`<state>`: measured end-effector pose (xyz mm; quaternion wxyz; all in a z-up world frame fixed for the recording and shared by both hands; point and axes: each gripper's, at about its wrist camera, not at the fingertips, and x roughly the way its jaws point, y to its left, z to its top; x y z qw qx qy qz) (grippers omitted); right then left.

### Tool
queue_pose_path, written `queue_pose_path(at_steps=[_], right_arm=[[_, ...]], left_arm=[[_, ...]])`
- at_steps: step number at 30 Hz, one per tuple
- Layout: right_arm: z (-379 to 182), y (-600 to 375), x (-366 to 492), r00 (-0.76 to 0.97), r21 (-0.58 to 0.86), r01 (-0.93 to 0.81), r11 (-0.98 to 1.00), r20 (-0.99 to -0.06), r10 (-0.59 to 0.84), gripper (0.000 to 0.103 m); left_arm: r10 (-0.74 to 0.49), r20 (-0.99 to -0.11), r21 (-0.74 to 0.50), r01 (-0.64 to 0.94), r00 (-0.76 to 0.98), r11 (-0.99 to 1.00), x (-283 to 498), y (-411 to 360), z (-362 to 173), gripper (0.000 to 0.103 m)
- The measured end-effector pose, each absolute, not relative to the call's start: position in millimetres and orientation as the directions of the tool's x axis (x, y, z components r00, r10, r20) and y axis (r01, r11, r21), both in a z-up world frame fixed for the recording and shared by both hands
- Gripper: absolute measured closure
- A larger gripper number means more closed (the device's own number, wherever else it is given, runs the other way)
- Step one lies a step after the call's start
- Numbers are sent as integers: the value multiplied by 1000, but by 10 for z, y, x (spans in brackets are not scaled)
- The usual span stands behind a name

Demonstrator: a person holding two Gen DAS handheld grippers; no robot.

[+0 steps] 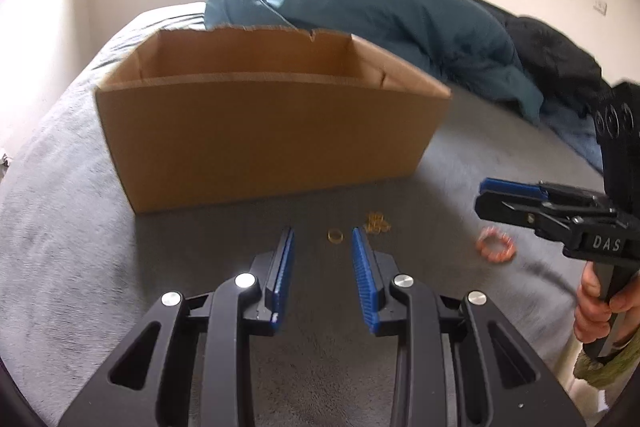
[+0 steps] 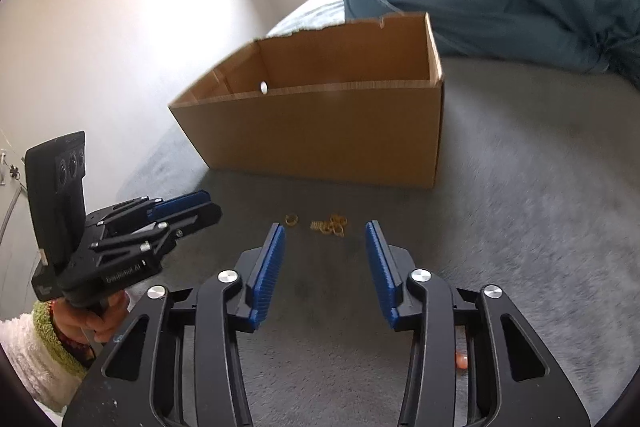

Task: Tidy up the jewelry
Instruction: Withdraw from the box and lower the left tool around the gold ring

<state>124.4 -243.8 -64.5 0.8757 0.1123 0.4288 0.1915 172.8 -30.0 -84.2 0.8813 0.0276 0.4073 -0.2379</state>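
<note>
1. Jewelry lies loose on the grey bed cover (image 1: 100, 227) in front of the cardboard box (image 1: 260, 147): a single gold ring (image 1: 335, 236), a cluster of gold rings (image 1: 377, 221), and an orange beaded bracelet (image 1: 495, 248) off to the right.
2. These pieces look light, small and hard, likely slippery between ribbed pads; the soft cover may let them sink or skid.
3. The single ring is probably best pinched across its band; the bracelet by one side of its loop.
4. The left gripper (image 1: 323, 251) is spread, nothing between its jaws; the single ring sits just beyond its tips.
5. The right gripper (image 2: 326, 247) is spread wider and empty, with the cluster just ahead.
</note>
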Motion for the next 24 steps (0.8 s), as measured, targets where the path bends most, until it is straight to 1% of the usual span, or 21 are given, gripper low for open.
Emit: queue_pose_path(at_steps=[3, 5, 12, 24], right_arm=[[-762, -2398, 1320, 545, 363, -232, 902, -720, 430, 69], [-839, -2375, 1388, 536, 369, -225, 902, -726, 430, 69], [-1029, -2331, 1487, 524, 382, -211, 900, -733, 434, 70], [-1223, -2297, 1571, 505, 398, -203, 895, -740, 444, 70]], left_arm=[[-389, -743, -127, 456, 545, 881, 1749, -357, -952, 75], [-393, -750, -128, 466, 532, 876, 1792, -409, -1015, 75], [-396, -773, -135, 481, 496, 866, 1981, -591, -1169, 75], [-348, -822, -99, 489, 451, 867, 2196, -809, -1390, 75]])
